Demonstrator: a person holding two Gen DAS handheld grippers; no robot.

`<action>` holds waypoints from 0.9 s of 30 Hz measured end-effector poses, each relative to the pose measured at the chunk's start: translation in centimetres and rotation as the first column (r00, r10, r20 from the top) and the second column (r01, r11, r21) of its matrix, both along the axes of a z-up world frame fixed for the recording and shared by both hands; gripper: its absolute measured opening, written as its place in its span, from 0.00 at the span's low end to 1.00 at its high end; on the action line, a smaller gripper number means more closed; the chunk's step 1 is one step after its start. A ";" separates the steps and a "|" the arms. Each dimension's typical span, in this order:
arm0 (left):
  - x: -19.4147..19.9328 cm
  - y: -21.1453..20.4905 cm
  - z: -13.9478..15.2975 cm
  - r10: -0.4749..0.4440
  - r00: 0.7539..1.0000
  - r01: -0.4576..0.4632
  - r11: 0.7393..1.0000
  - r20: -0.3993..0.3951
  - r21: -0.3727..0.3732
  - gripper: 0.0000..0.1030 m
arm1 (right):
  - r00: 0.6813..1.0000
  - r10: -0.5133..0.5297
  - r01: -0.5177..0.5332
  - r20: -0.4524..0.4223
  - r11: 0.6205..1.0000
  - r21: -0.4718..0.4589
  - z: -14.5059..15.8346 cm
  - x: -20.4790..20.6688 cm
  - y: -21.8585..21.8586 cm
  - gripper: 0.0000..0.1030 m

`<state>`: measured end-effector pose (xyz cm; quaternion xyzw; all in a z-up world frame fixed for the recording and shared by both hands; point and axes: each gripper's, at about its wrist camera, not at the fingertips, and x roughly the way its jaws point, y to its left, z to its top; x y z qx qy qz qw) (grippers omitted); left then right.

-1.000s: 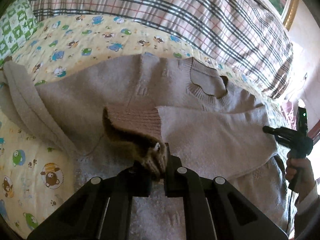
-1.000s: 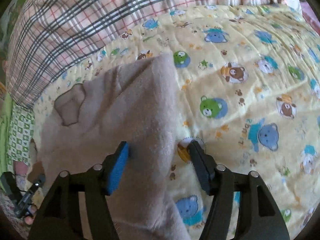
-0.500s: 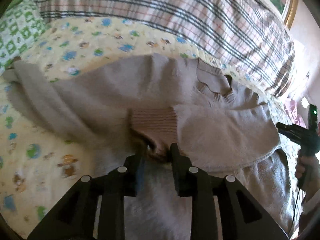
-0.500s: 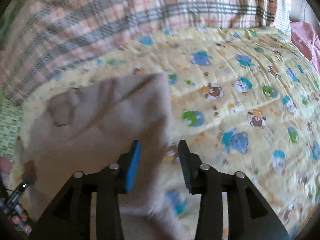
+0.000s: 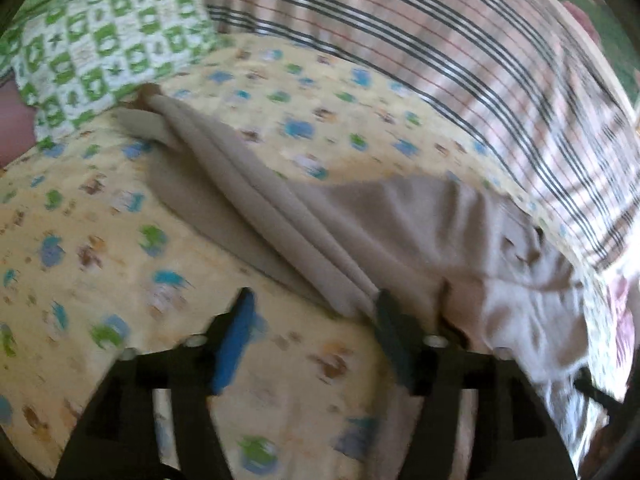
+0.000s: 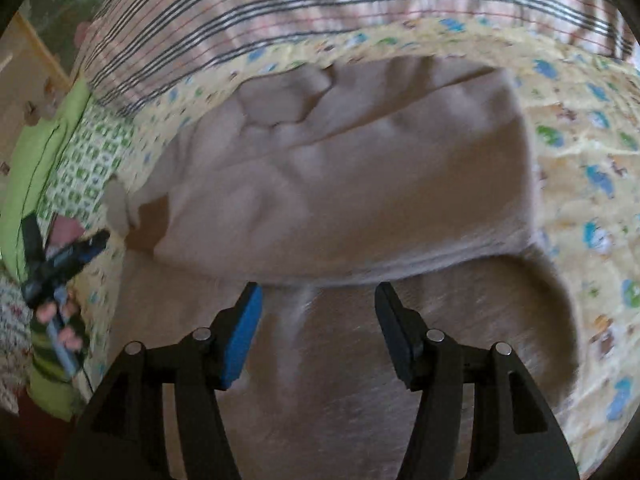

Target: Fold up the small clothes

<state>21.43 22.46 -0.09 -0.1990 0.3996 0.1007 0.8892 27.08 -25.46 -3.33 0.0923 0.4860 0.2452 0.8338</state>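
A beige knit sweater (image 5: 420,232) lies on the yellow cartoon-print bed sheet (image 5: 100,240). Its left sleeve (image 5: 224,168) stretches out toward the far left. My left gripper (image 5: 314,312) is open and empty, over the sheet just beside the sleeve's base. In the right wrist view the sweater (image 6: 360,168) shows with its right sleeve folded across the body. My right gripper (image 6: 318,300) is open and empty, just above the lower body of the sweater. My left gripper also shows far left in that view (image 6: 72,256), held by a hand.
A plaid quilt (image 5: 460,48) is piled along the back of the bed. A green and white checked pillow (image 5: 104,40) lies at the far left. The sheet (image 6: 592,184) spreads out to the right of the sweater.
My left gripper let go of the folded sleeve cuff, opened and swung left toward the other sleeve. My right gripper opened wider and moved left over the sweater's body.
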 end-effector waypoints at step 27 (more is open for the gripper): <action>13.0 13.0 0.6 0.120 0.991 -0.108 0.982 -0.066 0.153 0.10 | 0.999 0.038 -0.037 0.005 0.985 -0.170 -0.7 -1.2 3.3 0.58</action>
